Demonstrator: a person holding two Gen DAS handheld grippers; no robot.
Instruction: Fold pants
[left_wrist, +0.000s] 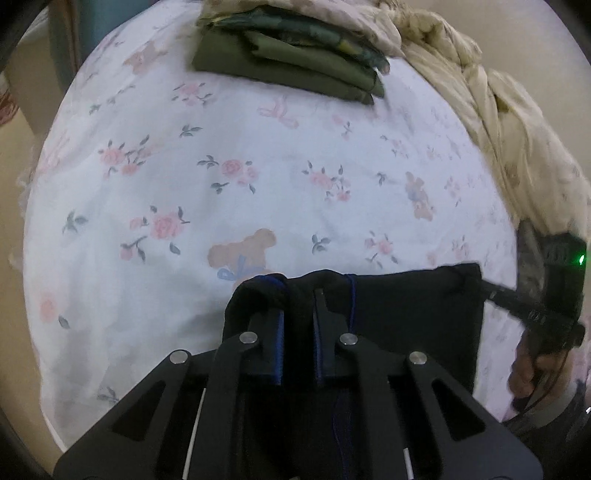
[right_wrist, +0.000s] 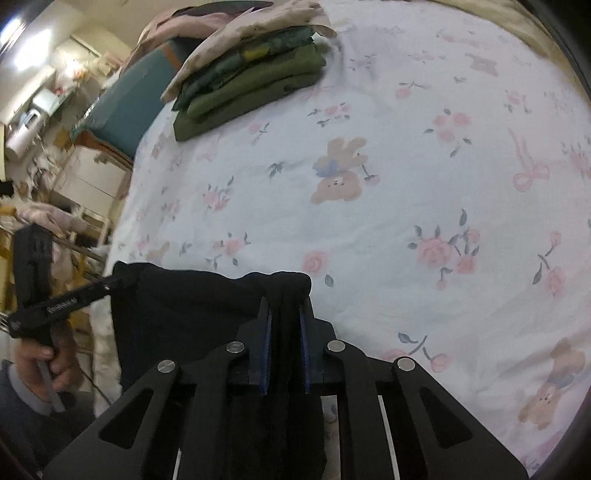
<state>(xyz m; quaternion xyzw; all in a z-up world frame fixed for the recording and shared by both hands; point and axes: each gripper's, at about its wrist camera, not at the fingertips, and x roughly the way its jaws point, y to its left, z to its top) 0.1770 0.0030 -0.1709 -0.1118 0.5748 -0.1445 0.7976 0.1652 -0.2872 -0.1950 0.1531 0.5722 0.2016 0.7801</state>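
Black pants (left_wrist: 413, 314) hang stretched between both grippers above a floral bed sheet (left_wrist: 240, 192). My left gripper (left_wrist: 298, 295) is shut on one top corner of the pants, with cloth bunched between its blue-padded fingers (left_wrist: 279, 332). My right gripper (right_wrist: 286, 295) is shut on the other top corner of the pants (right_wrist: 192, 306). The right gripper also shows at the right edge of the left wrist view (left_wrist: 495, 291), and the left gripper at the left edge of the right wrist view (right_wrist: 110, 284). The lower part of the pants is hidden below the grippers.
A stack of folded green clothes (left_wrist: 295, 62) lies at the far side of the bed, also seen in the right wrist view (right_wrist: 247, 88). A crumpled beige quilt (left_wrist: 498, 110) runs along the bed's right side. Cluttered furniture (right_wrist: 55, 166) stands left of the bed.
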